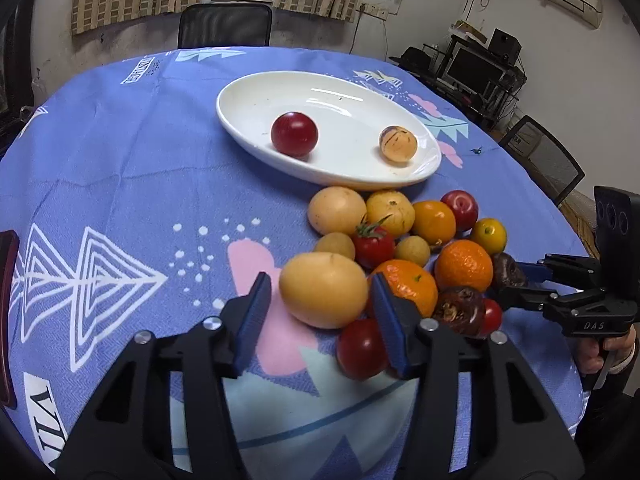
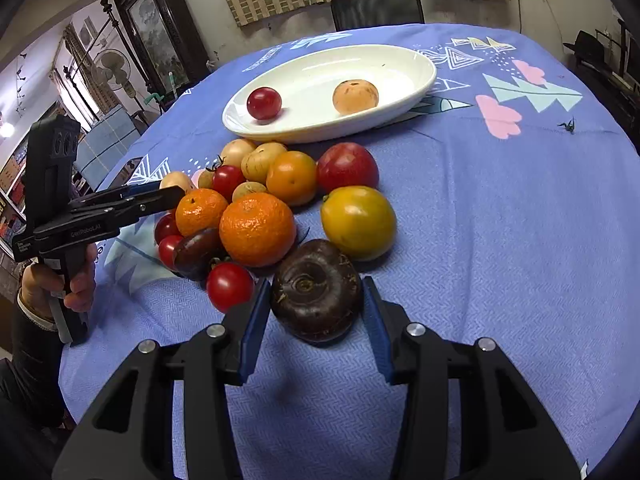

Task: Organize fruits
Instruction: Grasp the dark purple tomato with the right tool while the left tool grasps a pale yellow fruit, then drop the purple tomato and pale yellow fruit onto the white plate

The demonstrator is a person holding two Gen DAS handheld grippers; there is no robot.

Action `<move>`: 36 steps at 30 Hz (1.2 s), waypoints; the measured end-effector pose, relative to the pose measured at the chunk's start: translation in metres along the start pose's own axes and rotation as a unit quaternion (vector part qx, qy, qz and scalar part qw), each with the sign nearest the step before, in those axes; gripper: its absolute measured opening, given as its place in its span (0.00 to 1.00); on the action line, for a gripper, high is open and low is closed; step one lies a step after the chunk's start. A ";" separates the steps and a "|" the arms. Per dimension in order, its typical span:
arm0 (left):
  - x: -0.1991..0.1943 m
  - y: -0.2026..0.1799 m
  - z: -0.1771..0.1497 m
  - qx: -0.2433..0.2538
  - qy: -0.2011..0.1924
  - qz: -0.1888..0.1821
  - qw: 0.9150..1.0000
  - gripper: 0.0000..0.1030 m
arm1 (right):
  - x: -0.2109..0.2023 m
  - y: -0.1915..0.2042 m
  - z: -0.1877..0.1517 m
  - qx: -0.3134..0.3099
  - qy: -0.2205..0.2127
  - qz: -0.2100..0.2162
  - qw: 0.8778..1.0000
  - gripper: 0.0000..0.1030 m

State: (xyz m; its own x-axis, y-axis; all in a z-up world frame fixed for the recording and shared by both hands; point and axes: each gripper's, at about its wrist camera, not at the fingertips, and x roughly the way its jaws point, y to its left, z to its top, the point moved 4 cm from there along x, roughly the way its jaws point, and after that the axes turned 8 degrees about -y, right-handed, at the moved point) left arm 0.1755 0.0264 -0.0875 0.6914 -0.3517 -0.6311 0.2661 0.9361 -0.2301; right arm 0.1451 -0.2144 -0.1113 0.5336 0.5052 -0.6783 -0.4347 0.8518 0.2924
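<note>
A white oval plate [image 1: 340, 116] [image 2: 320, 76] holds a red plum [image 1: 295, 134] [image 2: 264, 103] and a tan round fruit [image 1: 398, 146] [image 2: 355, 97]. In front of it lies a pile of fruit: oranges [image 1: 464, 266] [image 2: 258, 230], tomatoes [image 1: 362, 348] [image 2: 229, 286], yellow and tan fruits. My left gripper [image 1: 320, 280] [image 2: 172, 194] is open, its pads either side of a yellow oval fruit [image 1: 323, 295] that rests on the cloth. My right gripper [image 2: 315, 282] [image 1: 520, 276] is open around a dark brown fruit [image 2: 316, 290] [image 1: 508, 270], pads very close to its sides.
A blue patterned cloth [image 1: 120, 160] [image 2: 500, 220] covers the round table. A black chair [image 1: 224, 26] [image 2: 378, 6] stands at the far edge, another chair [image 1: 548, 160] at the right. A person's hands [image 1: 600, 354] [image 2: 60, 284] hold the gripper handles.
</note>
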 end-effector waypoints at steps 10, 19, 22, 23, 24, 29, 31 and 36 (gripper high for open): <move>0.007 -0.001 -0.003 0.007 0.006 0.004 1.000 0.45 | 0.000 -0.001 -0.001 0.005 0.001 0.002 1.000 0.45; -0.001 0.002 -0.001 -0.001 -0.009 0.004 1.000 0.45 | -0.006 0.004 0.002 -0.003 -0.016 0.017 1.000 0.45; -0.006 0.004 0.000 -0.005 -0.016 0.002 1.000 0.45 | -0.008 0.002 0.002 0.002 -0.017 0.023 1.000 0.45; -0.008 0.004 0.000 -0.006 -0.018 0.001 1.000 0.45 | -0.009 0.002 0.002 0.005 -0.019 0.028 0.999 0.45; -0.009 0.004 0.001 -0.006 -0.020 0.000 1.000 0.45 | -0.010 0.001 0.002 0.008 -0.022 0.034 0.999 0.45; -0.017 -0.002 0.014 0.009 -0.027 0.001 1.000 0.45 | -0.016 0.009 0.014 -0.003 -0.020 0.043 0.999 0.45; -0.017 -0.005 0.033 0.023 -0.033 0.005 0.999 0.45 | -0.019 0.014 0.032 -0.027 -0.028 0.032 0.999 0.45; 0.001 -0.016 0.088 0.033 -0.060 0.000 0.998 0.45 | -0.010 0.004 0.101 -0.016 -0.099 0.000 0.995 0.45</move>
State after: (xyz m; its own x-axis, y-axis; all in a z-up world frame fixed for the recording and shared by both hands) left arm 0.2307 0.0101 -0.0195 0.7657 -0.3533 -0.5375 0.3069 0.9351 -0.1775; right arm 0.2111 -0.2017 -0.0353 0.6653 0.5252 -0.5306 -0.4558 0.8486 0.2684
